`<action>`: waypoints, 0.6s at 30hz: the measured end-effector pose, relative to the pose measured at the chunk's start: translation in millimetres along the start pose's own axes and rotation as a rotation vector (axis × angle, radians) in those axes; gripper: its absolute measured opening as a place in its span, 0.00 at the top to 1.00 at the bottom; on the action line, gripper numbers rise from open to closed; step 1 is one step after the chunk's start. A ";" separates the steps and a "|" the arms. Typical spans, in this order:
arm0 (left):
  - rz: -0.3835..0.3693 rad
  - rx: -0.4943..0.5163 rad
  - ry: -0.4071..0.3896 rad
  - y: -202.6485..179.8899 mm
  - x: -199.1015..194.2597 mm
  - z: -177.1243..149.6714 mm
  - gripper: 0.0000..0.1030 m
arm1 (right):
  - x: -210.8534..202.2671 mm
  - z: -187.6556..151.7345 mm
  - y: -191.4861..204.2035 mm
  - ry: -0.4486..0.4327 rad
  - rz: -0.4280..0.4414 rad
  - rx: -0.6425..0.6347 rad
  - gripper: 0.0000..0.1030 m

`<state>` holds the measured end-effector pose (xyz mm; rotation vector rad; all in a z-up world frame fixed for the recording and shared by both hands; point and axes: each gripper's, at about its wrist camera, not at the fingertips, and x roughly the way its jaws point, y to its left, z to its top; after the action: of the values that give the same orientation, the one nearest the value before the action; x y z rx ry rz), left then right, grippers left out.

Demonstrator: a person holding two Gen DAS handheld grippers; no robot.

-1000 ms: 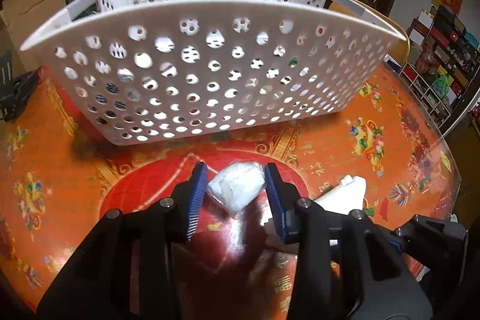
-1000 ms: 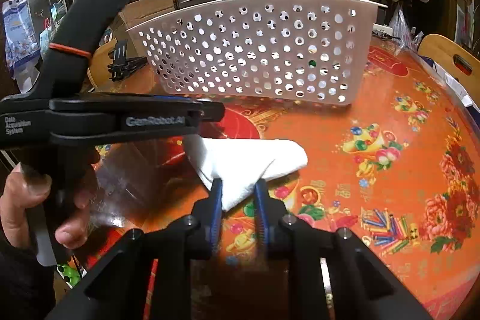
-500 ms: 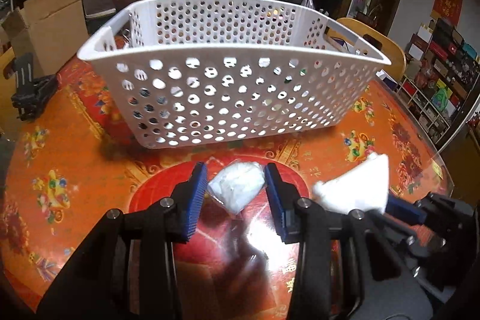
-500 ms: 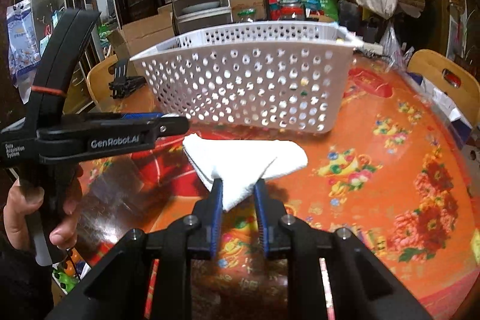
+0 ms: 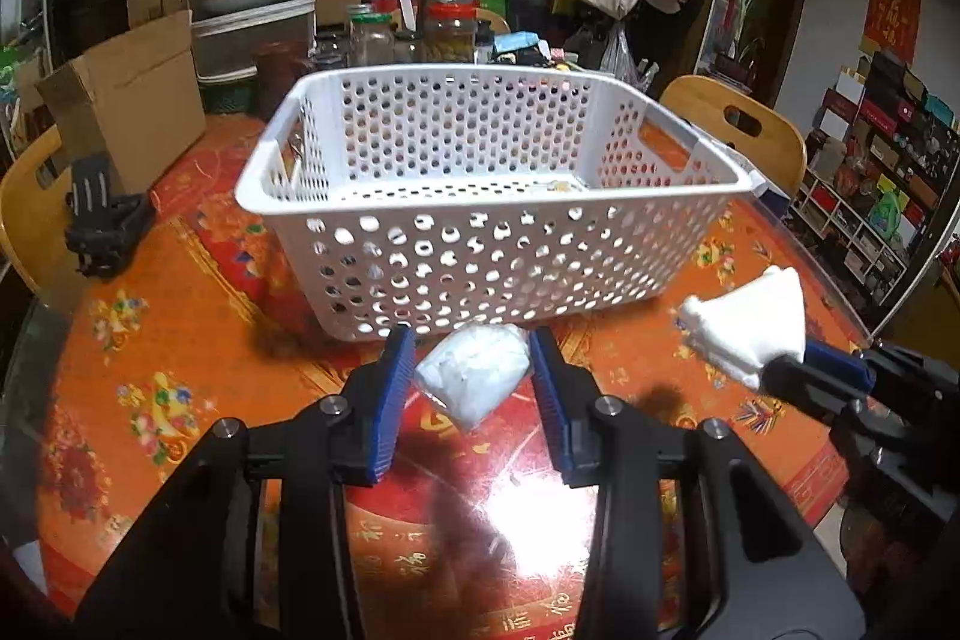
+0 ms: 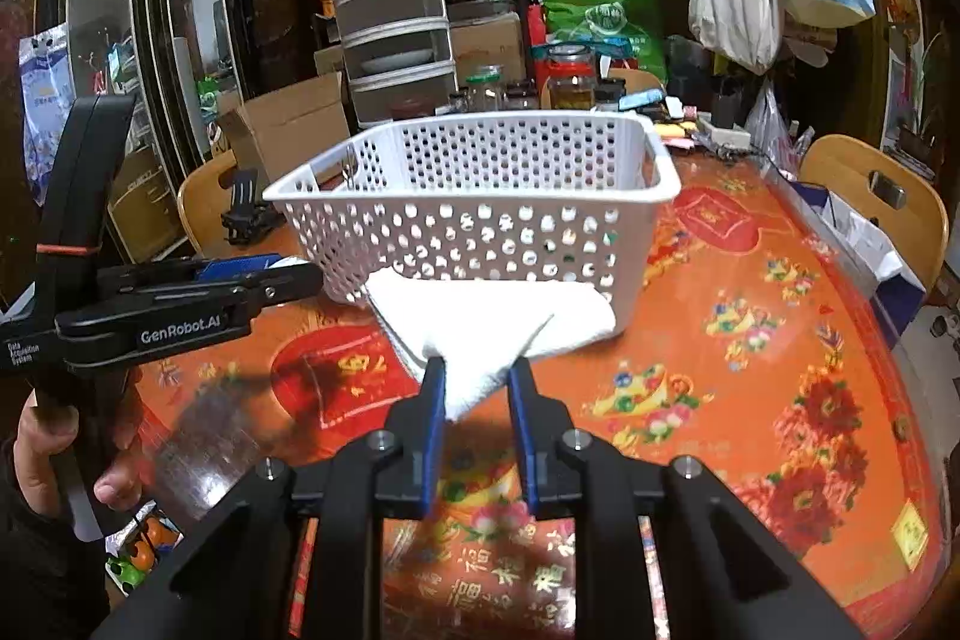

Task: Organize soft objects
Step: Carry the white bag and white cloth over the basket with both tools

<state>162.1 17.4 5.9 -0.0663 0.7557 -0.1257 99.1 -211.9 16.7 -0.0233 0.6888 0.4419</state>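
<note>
Where the left wrist camera looks down its fingers, the left hand-held gripper (image 5: 473, 381) is clenched on a small white bundle in clear wrap (image 5: 474, 377), crumpled and soft, held above the worktop (image 5: 180, 328) just in front of the white perforated basket (image 5: 492, 244). At the right edge, the right hand-held gripper (image 5: 780, 370) carries a folded white cloth (image 5: 750, 325) in the air, beside the basket's near right corner. The basket stands upright, and little shows inside it. The worktop is glossy orange and red with flower prints and gold characters, and a lamp glares off it. A black clamp-like gadget (image 5: 102, 232) lies at its left edge, and wooden chairs (image 5: 738, 130) stand around. Behind are a cardboard box (image 5: 132, 100), glass jars (image 5: 447, 25), stacked drawers and hanging tote bags.

In the right wrist view, the right hand-held gripper (image 6: 477, 382) pinches one corner of the same cloth (image 6: 486, 322), a thick folded towel spreading out toward the basket (image 6: 480, 214), its far edge overlapping the basket's near wall in the picture. On the left, a person's hand (image 6: 57, 448) grips the left hand-held gripper (image 6: 288, 274), seen side-on; a sliver of white shows at its tip. Dark cabinets, boxes and bags crowd the room behind.
</note>
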 end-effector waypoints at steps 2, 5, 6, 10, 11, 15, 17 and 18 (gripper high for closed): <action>0.005 0.000 -0.011 0.3 -6.3 3.1 0.64 | -4.7 5.1 -1.0 -0.005 0.010 -0.005 0.82; 0.011 -0.002 -0.025 1.2 -14.8 8.8 0.64 | -10.6 14.1 -1.5 -0.017 0.019 -0.014 0.82; 0.014 -0.001 -0.030 1.1 -17.6 10.7 0.64 | -12.0 17.1 -2.1 -0.020 0.019 -0.017 0.82; 0.023 -0.004 -0.044 1.8 -27.4 20.0 0.64 | -15.1 29.7 -4.2 -0.028 0.028 -0.018 0.82; 0.023 -0.003 -0.047 1.2 -29.6 22.1 0.64 | -15.0 33.3 -5.3 -0.029 0.029 -0.018 0.82; 0.028 0.004 -0.070 0.5 -39.5 35.3 0.64 | -13.0 43.5 -7.6 -0.030 0.029 -0.018 0.82; 0.029 0.011 -0.079 -0.4 -42.9 44.3 0.64 | -12.6 50.2 -8.7 -0.035 0.027 -0.017 0.82; 0.030 0.013 -0.082 -0.3 -43.8 48.2 0.64 | -12.7 53.1 -9.4 -0.037 0.029 -0.016 0.82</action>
<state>163.7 23.8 70.7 -0.0470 0.6737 -0.0986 126.6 -216.6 64.7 -0.0199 0.6504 0.4746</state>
